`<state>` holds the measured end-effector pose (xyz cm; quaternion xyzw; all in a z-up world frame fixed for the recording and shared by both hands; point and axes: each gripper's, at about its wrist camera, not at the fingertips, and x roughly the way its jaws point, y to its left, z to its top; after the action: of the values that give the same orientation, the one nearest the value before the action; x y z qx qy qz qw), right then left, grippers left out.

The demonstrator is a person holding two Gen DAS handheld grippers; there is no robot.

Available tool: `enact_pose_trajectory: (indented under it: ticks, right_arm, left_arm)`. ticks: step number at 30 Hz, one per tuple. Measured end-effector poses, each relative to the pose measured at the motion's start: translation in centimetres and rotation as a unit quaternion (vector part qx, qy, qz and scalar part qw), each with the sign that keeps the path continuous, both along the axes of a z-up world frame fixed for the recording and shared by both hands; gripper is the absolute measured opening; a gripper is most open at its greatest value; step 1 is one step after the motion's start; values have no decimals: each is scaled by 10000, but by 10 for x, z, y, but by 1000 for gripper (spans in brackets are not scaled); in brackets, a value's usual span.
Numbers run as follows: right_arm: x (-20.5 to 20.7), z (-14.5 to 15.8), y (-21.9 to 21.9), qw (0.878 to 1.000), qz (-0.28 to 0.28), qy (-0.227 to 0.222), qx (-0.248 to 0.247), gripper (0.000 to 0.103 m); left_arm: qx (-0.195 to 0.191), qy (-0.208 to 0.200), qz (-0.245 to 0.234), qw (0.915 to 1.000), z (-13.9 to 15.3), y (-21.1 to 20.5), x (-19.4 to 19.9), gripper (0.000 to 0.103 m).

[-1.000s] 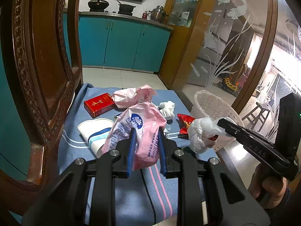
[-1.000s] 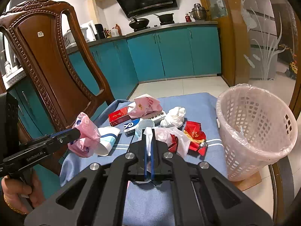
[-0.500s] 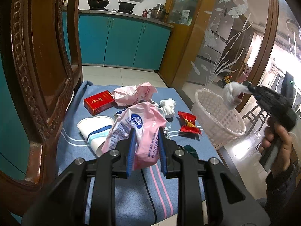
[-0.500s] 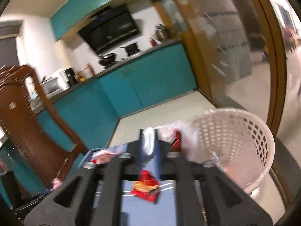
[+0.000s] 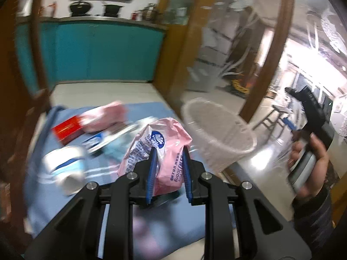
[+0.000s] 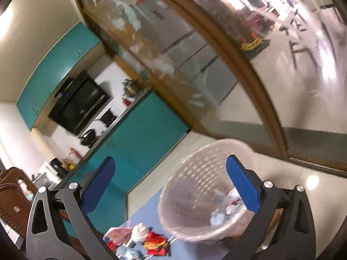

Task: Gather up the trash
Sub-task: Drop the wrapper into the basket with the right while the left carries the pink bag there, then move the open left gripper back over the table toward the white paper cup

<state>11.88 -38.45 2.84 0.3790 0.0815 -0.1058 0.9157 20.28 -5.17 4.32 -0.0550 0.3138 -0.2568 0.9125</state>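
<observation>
Left wrist: crinkly pink plastic bag point(image 5: 161, 156) clamped; perforated round basket point(image 5: 219, 134), blurred.

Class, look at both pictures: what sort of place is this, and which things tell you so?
Most likely a home kitchen. Teal cabinets run under a counter with pots on it, a black range hood hangs above, and a carved wooden chair stands nearby.
</observation>
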Motion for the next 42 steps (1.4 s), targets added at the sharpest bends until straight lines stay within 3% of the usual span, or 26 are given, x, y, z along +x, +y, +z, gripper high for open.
enact_pose_trajectory:
  ticks: [7, 8, 9, 10, 11, 16, 21, 26, 30, 36, 42]
  right_arm:
    - [-8, -3, -22, 9992, -356, -88, 128, 100]
    - [-9, -3, -23, 9992, -377, -108, 118, 100]
    - [-9, -4, -24, 9992, -367, -99, 109, 100]
    - [-8, -4, -26, 9993, -338, -71, 105, 100]
    - [-6, -5, -27, 9995, -285, -21, 116, 100]
    - [9, -7, -17, 9994, 274, 230, 18, 100]
    - [28, -6, 17, 9929, 1033, 535, -233, 100]
    - [36, 1, 55, 9825, 1648, 600, -627, 100]
    - [37, 1, 90, 9707, 2041, 681, -1071, 100]
    - [37, -2, 126, 9558, 2385, 713, -1567, 100]
    - [37, -5, 145, 9496, 2378, 769, -1891, 100]
  left_arm:
    - [-272, -157, -1096, 9935, 41, -156, 57, 27]
    - [-227, -228, -1066, 9938, 43, -176, 69, 36]
    - [-131, -253, -974, 9948, 42, -187, 77, 71]
    - [36, -141, -771, 9969, 36, -200, 90, 90]
    - [130, -30, -584, 9982, 31, -203, 97, 99]
    - [497, 150, -142, 9985, 2, -154, 79, 99]
    - [1084, -213, 92, 9938, -15, -69, 33, 100]
    - [1648, -579, 490, 9834, -30, 20, -9, 100]
    - [1545, -308, 1120, 9811, -38, 65, -10, 100]
    - [1179, -224, 1394, 9829, -33, 80, -8, 100]
    - [1416, -281, 1328, 9806, -34, 71, -14, 100]
